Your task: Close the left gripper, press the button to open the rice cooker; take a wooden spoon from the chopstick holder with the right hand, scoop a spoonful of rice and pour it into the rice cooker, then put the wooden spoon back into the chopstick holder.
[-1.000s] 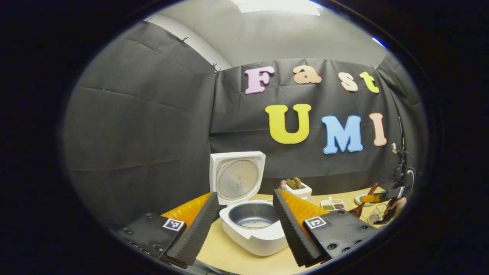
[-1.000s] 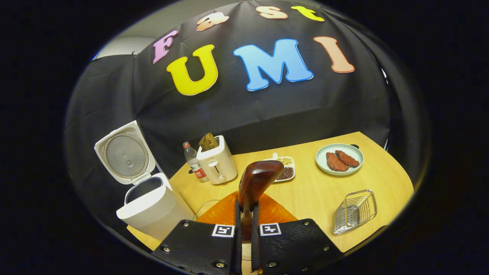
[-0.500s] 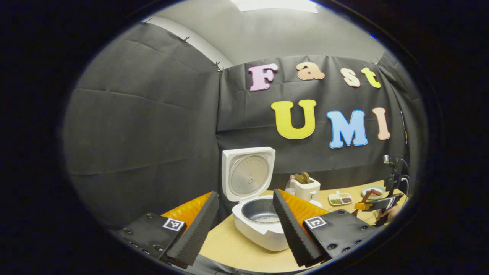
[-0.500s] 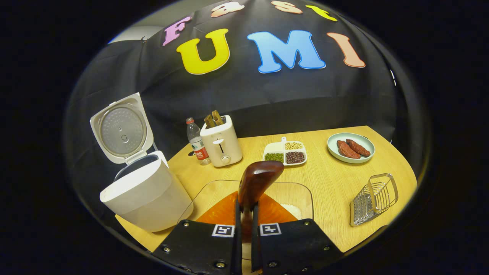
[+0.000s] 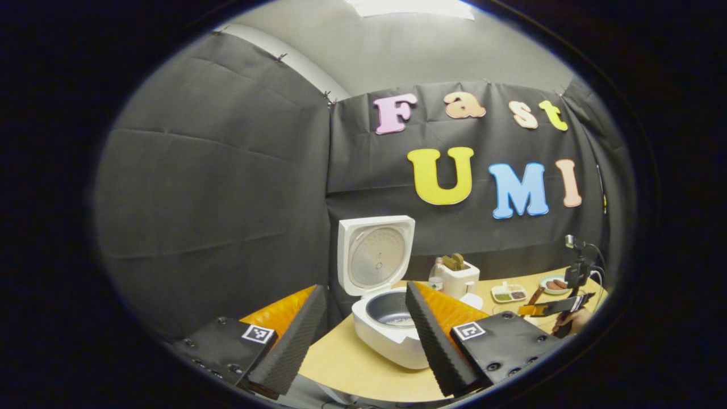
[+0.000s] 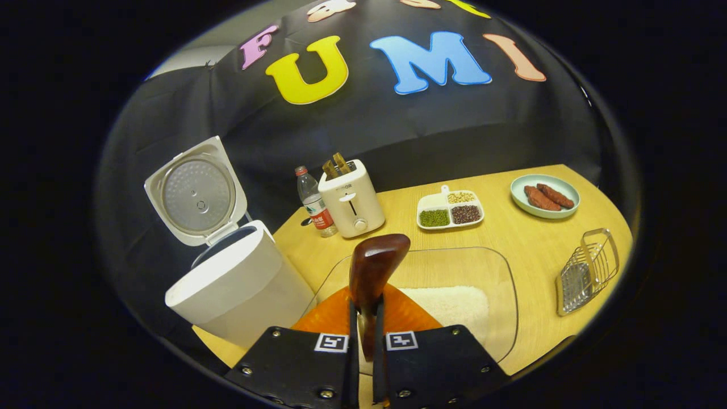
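Rice [image 6: 448,304] in glass dish [image 6: 500,272] (cooker [image 6: 238,289] open)

Rice cooker [image 6: 238,284] left of rice dish [image 6: 500,267] — toaster [image 6: 351,197] behind, wire holder [image 6: 588,270] right.

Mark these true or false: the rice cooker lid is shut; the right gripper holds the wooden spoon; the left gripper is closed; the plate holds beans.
1. The rice cooker lid is shut. False: it stands open.
2. The right gripper holds the wooden spoon. True.
3. The left gripper is closed. False: its fingers are spread apart, holding nothing.
4. The plate holds beans. False: brown meat-like pieces lie on it; the beans are in the divided dish.
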Action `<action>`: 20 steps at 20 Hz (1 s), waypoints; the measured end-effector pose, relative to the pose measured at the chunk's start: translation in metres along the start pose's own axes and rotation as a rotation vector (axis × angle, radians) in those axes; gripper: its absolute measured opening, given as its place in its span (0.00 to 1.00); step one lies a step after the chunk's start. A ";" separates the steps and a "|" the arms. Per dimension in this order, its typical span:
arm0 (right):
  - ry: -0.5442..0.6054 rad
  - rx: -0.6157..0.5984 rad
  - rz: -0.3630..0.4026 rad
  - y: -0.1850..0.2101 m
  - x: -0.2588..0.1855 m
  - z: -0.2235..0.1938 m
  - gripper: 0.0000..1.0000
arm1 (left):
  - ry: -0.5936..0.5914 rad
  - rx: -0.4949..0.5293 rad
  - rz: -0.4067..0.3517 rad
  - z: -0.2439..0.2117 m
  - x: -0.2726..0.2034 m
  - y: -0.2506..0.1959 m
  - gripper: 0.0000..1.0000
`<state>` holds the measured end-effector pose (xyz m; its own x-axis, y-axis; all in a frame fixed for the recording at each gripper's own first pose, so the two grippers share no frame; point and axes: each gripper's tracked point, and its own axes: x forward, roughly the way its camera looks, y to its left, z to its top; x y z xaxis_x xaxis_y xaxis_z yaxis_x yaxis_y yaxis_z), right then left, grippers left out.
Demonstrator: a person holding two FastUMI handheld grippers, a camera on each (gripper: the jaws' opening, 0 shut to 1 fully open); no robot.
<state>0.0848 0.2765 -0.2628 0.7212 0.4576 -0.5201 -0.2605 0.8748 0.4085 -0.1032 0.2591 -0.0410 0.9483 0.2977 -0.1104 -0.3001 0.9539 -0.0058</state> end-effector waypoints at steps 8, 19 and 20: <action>0.026 0.408 0.021 -0.032 0.000 0.005 0.10 | -0.015 0.001 0.007 0.006 -0.005 -0.001 0.98; -0.070 0.663 0.106 -0.054 -0.022 0.059 0.10 | -0.020 0.006 -0.014 0.008 -0.005 -0.026 0.98; -0.071 0.679 0.120 -0.052 -0.024 0.063 0.10 | -0.017 0.000 -0.014 0.006 -0.003 -0.028 0.98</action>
<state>0.1216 0.2101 -0.2238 0.7587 0.5130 -0.4015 0.1022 0.5150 0.8511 -0.0967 0.2314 -0.0342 0.9541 0.2847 -0.0933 -0.2866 0.9580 -0.0073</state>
